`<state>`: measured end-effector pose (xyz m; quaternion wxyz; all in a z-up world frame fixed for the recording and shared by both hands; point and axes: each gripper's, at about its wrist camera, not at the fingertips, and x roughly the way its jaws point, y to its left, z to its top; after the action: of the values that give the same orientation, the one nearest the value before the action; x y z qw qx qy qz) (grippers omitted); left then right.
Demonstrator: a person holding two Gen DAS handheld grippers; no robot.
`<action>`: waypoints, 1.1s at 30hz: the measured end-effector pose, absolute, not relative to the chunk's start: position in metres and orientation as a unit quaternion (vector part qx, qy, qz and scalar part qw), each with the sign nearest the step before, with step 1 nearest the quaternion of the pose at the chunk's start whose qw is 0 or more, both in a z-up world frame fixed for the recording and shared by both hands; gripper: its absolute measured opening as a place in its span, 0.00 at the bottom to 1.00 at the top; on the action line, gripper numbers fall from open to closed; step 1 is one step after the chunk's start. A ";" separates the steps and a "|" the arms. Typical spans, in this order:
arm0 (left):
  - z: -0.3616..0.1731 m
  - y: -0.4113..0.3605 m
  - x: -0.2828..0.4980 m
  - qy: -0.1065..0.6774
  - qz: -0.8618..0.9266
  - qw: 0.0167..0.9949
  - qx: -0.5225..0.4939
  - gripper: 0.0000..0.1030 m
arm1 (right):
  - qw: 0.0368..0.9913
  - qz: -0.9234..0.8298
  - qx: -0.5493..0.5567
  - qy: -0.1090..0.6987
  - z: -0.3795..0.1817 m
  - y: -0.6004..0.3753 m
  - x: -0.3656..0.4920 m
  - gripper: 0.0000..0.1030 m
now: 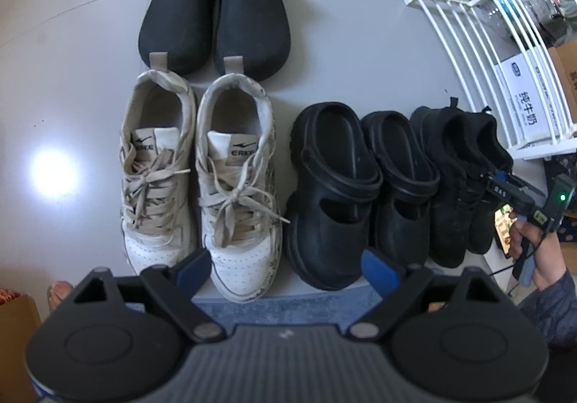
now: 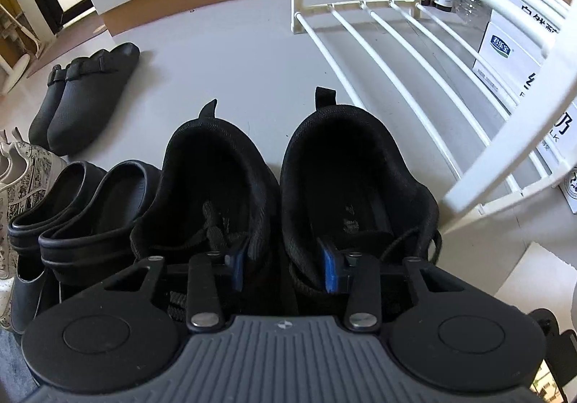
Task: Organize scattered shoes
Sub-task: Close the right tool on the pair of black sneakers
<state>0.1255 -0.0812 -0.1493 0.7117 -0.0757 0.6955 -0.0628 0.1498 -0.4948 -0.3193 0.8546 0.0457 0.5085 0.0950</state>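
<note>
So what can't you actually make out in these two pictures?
- Right tongs, right wrist view: one pad sits inside each of the two black sneakers; whether they press the inner walls is unclear.
- Black sneakers' toes, right wrist view: hidden beneath the tongs' body.
- White shoe rack, left wrist view: upper part cut off by the frame edge.
- Box behind the rack: label partly covered by bars.

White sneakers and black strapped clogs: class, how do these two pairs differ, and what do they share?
The white sneakers have tied laces; the black strapped clogs have buckle straps instead. The sneakers look scuffed and patterned; the clogs are plain. Both pairs stand side by side on the grey floor.
</note>
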 end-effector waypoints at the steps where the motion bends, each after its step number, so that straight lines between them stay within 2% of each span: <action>1: -0.149 -0.082 0.127 0.696 -0.064 0.711 -0.076 0.89 | 0.855 0.096 0.057 0.506 -0.320 -0.497 0.150 0.41; 6: -0.150 -0.089 0.129 0.695 -0.072 0.711 -0.074 0.89 | 0.859 0.096 0.113 0.490 -0.328 -0.506 0.149 0.41; 20: -0.157 -0.087 0.130 0.700 -0.057 0.708 -0.071 0.89 | 0.866 0.089 0.081 0.485 -0.345 -0.499 0.151 0.39; 21: -0.157 -0.087 0.130 0.700 -0.057 0.708 -0.071 0.89 | 0.867 0.091 0.077 0.484 -0.346 -0.499 0.151 0.38; 24: -0.156 -0.087 0.129 0.701 -0.057 0.707 -0.071 0.89 | 0.870 0.098 0.064 0.479 -0.346 -0.497 0.150 0.24; 25: -0.156 -0.087 0.129 0.701 -0.057 0.707 -0.071 0.89 | 0.871 0.102 0.059 0.476 -0.345 -0.495 0.149 0.23; 33: -0.155 -0.089 0.130 0.697 -0.060 0.712 -0.063 0.89 | 0.889 0.093 0.046 0.447 -0.337 -0.491 0.141 0.19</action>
<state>0.1296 -0.0895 -0.1551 0.7120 -0.0629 0.6969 -0.0596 0.1411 -0.4910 -0.3374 0.8886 0.0457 0.4467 0.0932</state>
